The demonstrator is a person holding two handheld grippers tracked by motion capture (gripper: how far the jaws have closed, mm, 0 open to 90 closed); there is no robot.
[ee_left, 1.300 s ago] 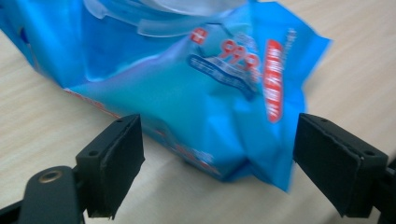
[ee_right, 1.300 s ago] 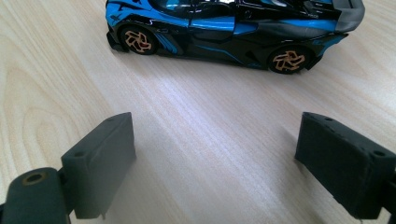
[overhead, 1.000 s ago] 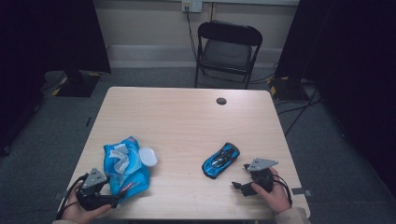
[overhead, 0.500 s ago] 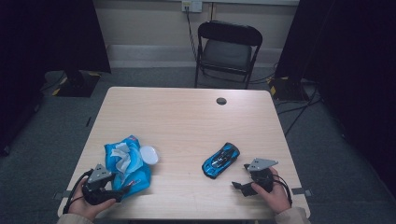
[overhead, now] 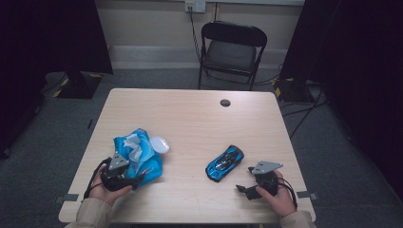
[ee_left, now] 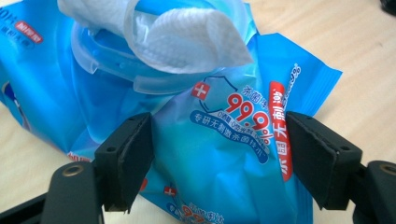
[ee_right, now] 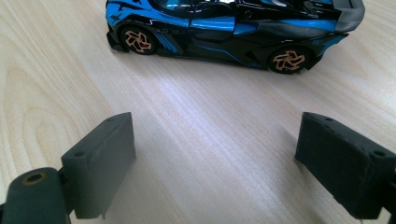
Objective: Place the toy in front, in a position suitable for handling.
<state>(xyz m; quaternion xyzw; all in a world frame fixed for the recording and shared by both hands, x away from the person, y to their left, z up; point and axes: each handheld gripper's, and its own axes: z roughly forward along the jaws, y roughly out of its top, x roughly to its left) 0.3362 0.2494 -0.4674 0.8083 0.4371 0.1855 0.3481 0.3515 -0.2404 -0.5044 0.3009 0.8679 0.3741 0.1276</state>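
A blue wipes pack lies at the table's front left, its lid flipped up and a white wipe sticking out of the opening. My left gripper has just been closing its jaws. The near end of the wipes pack sits between them, with both pads against the foil. A blue and black toy car stands at the front right. My right gripper rests just behind it, and in the right gripper view the gripper is open over bare wood, short of the car.
A small black round cap sits near the far edge of the wooden table. A black folding chair stands behind the table. Dark curtains flank both sides.
My left gripper has moved to the right and slid its jaws around the near end of the wipes pack, which shifted slightly. The right gripper and the car have stayed put.
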